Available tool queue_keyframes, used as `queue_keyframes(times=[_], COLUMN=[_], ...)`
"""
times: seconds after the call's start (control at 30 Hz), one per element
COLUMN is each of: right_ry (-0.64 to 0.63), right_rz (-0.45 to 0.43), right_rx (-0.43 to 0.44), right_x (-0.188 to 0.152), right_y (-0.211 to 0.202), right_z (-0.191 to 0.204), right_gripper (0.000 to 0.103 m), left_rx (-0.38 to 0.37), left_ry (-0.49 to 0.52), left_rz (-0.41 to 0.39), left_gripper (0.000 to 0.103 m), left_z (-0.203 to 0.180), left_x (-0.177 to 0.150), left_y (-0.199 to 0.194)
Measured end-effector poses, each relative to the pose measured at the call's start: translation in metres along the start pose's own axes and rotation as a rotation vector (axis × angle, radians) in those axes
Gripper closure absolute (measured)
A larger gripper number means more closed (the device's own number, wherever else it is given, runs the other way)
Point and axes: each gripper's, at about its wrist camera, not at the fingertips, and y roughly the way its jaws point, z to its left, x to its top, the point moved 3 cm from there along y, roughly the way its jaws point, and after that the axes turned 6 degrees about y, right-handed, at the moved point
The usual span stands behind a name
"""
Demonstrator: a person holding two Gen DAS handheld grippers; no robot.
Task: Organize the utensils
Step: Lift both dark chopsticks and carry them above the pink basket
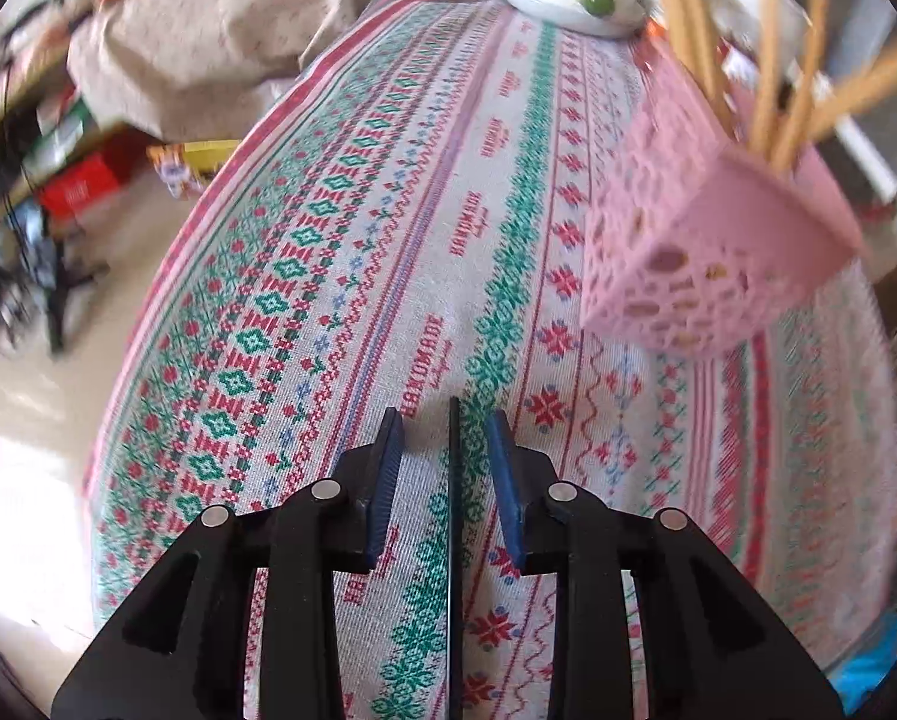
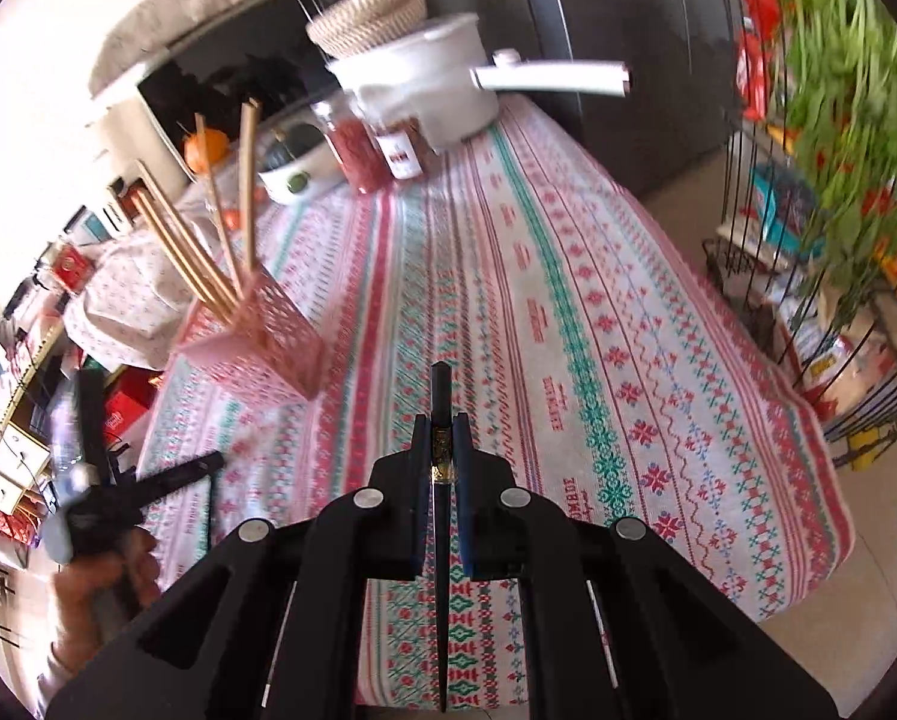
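above the patterned tablecloth point(image 2: 568, 252), the right gripper point(image 2: 442, 438) clamps a black chopstick point(image 2: 439, 396); left gripper point(image 1: 448, 450) jaws apart, empty. next, likely drop it into the pink holder point(image 2: 256, 336).

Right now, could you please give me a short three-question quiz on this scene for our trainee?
1. True or false: the right gripper is shut on a black chopstick.
2. What stands in the pink holder? A) metal spoons B) wooden chopsticks C) forks
3. Fill in (near or far): seen from the right wrist, the white pot stands at the ___ end of the table.
Key: 1 true; 2 B; 3 far.
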Motion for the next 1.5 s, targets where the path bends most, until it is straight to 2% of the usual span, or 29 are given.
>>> queue_keyframes(times=[0.03, 0.07, 0.17, 0.27, 0.33, 0.47, 0.53, 0.67, 0.87, 1.03, 1.23, 1.37, 1.5], right_ry=[-0.006, -0.011, -0.004, -0.001, 0.0, 0.007, 0.008, 0.01, -0.003, 0.007, -0.005, -0.016, -0.026], right_rz=[-0.009, -0.014, -0.027, -0.043, -0.047, -0.061, -0.067, -0.093, -0.144, -0.157, -0.178, -0.197, -0.211], right_rx=[0.006, 0.015, 0.041, 0.061, 0.076, 0.109, 0.124, 0.154, 0.169, 0.178, 0.208, 0.222, 0.241], right_x=[0.001, 0.002, 0.005, 0.007, 0.007, 0.01, 0.011, 0.017, 0.035, 0.056, 0.082, 0.098, 0.116], right_y=[-0.004, -0.007, -0.013, -0.022, -0.027, -0.039, -0.045, -0.06, -0.078, -0.084, -0.098, -0.105, -0.107], right_z=[0.002, 0.005, 0.009, 0.015, 0.018, 0.023, 0.026, 0.033, 0.041, 0.048, 0.061, 0.071, 0.083], right_gripper=[0.096, 0.096, 0.095, 0.095, 0.095, 0.095, 0.095, 0.095, 0.095, 0.095, 0.095, 0.095, 0.095], left_rx=[0.0, -0.013, -0.095, -0.237, -0.334, -0.386, -0.385, -0.376, -0.373, -0.363, -0.331, -0.288, -0.264], left_ry=[0.014, 0.015, -0.032, -0.128, -0.145, -0.123, -0.108, -0.073, -0.025, 0.006, 0.016, 0.017, 0.013], left_rz=[-0.007, -0.008, -0.011, -0.062, -0.142, -0.284, -0.363, -0.468, -0.586, -0.647, -0.695, -0.718, -0.695], left_gripper=[0.093, 0.099, 0.1, 0.1, 0.1, 0.1, 0.1, 0.1, 0.1, 0.1, 0.1, 0.1, 0.099], left_z=[-0.001, -0.001, 0.008, 0.025, 0.032, 0.038, 0.041, 0.032, 0.023, 0.014, 0.002, -0.006, -0.013], left_x=[-0.002, -0.004, -0.009, -0.015, -0.018, -0.022, -0.031, -0.044, -0.037, -0.004, 0.047, 0.079, 0.104], left_y=[-0.001, -0.001, -0.003, -0.02, -0.048, -0.097, -0.124, -0.164, -0.217, -0.256, -0.281, -0.28, -0.257])
